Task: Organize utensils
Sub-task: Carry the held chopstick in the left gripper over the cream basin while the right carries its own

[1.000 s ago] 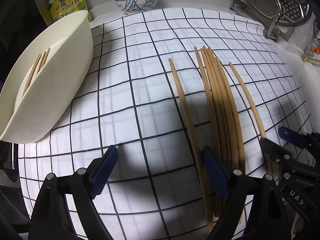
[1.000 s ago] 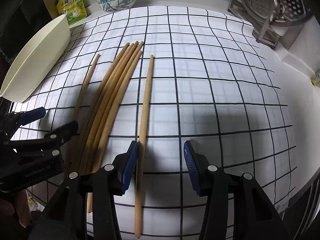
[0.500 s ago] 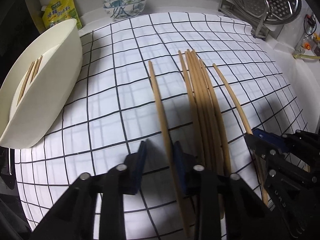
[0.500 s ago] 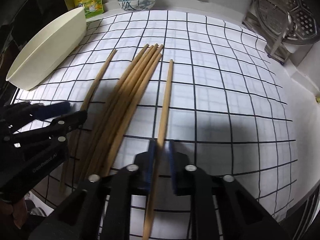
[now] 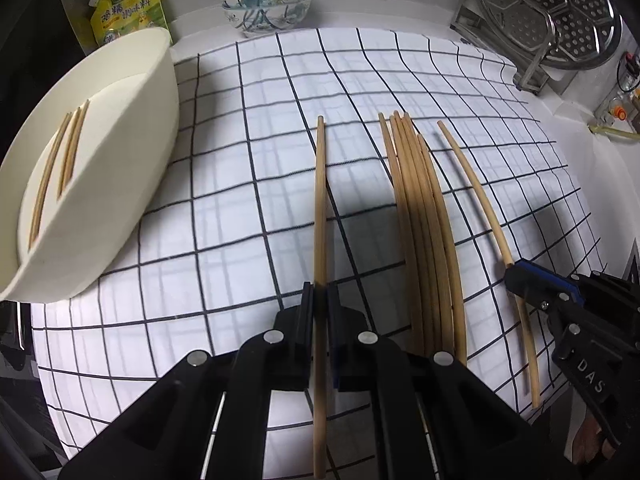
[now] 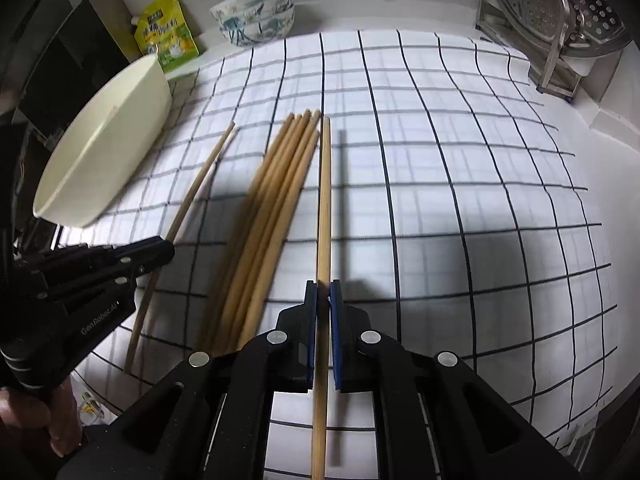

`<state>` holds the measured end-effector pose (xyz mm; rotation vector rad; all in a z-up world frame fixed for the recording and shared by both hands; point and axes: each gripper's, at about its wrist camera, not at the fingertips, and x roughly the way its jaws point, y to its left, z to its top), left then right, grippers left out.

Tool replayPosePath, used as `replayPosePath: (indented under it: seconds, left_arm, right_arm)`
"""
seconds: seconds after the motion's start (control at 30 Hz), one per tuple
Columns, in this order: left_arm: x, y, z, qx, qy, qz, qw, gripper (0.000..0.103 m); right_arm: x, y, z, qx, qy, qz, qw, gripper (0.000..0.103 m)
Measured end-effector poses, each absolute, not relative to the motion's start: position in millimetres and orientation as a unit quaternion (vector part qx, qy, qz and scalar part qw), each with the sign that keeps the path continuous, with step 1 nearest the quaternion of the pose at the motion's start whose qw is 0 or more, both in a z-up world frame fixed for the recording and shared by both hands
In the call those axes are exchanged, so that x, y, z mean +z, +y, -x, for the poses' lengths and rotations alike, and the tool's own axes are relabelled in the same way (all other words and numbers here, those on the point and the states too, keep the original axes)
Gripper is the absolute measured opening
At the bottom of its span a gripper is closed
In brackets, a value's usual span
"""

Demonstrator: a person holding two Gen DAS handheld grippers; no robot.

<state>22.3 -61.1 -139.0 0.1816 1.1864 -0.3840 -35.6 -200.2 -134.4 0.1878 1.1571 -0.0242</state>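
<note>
L gripper: pads clamped on the leftmost chopstick. R gripper: clamped on the rightmost chopstick, which looks slightly raised off the checked cloth, judging by its shadow. Loose chopstick bundle lies btwn the two. Cream tub far left holds approx. 3 more chopsticks.

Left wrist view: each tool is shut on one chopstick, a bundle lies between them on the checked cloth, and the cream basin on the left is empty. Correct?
Not quite. The cream basin is not empty: the left wrist view shows a few chopsticks in the basin. The rest holds: left tool and right tool each shut on one chopstick, bundle between them.
</note>
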Motion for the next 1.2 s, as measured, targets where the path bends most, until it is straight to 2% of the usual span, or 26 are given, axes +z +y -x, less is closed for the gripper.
replayPosePath:
  seconds: [0.47,0.73,1.2]
  left_arm:
    - [-69.9,-30.0,-34.4,-0.174,0.484,-0.072,0.855,0.007]
    - [-40.3,16.6,-55.9,-0.145,0.465,-0.049,0.872,0.007]
    - [-40.6,123.6,-121.7,-0.062,0.467,-0.012,0.882,0.007]
  right_arm:
    - [-79.4,-171.4,0.5,0.02,0.497,-0.083,0.864,0.006]
    - [-57.4,-131.5,-36.4,0.064,0.477,-0.081,0.873,0.006]
    - [-55.3,-20.6,-132.9,0.146,0.466,-0.059,0.871,0.006]
